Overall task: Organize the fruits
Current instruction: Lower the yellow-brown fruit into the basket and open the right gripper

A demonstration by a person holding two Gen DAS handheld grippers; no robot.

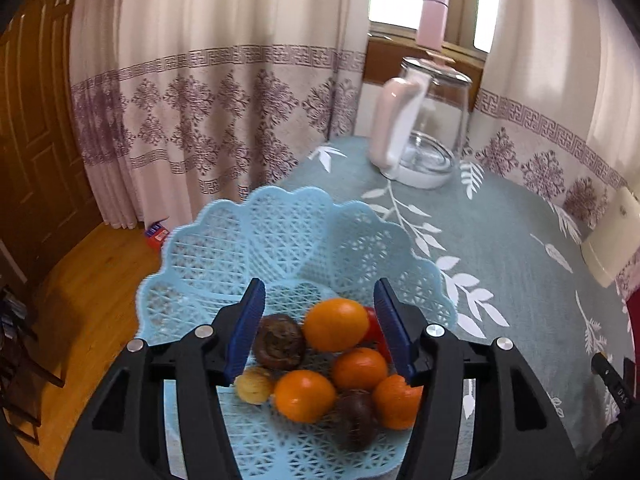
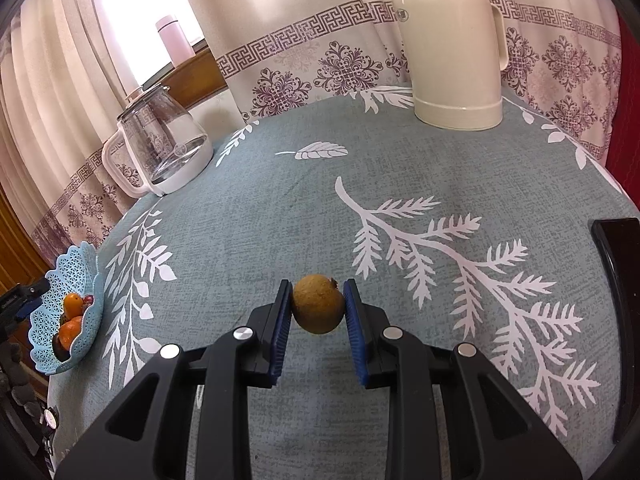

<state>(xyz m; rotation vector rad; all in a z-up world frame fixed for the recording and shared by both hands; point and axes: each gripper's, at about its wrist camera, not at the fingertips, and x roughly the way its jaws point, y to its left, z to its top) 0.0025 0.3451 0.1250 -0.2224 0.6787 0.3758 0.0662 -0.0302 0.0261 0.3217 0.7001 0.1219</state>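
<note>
A light blue lattice basket (image 1: 280,216) sits at the table's left edge. It holds several oranges (image 1: 335,324), two dark brown fruits (image 1: 280,340), a small yellowish one (image 1: 254,388) and a red one (image 1: 374,324). My left gripper (image 1: 319,286) hovers open just over the basket, its blue pads either side of the fruit pile. My right gripper (image 2: 318,286) is shut on a round brown fruit (image 2: 318,310), held slightly above the grey-blue leaf-print tablecloth (image 2: 400,160) mid-table. The basket (image 2: 80,264) is far to the left in the right wrist view.
A glass kettle (image 2: 160,144) with a white handle stands at the back left, and a cream thermos jug (image 2: 456,52) at the back. A pink bottle (image 1: 432,20) is on the windowsill. A black object (image 2: 620,300) lies at the right edge. Wooden floor (image 1: 100,280) lies beyond the basket.
</note>
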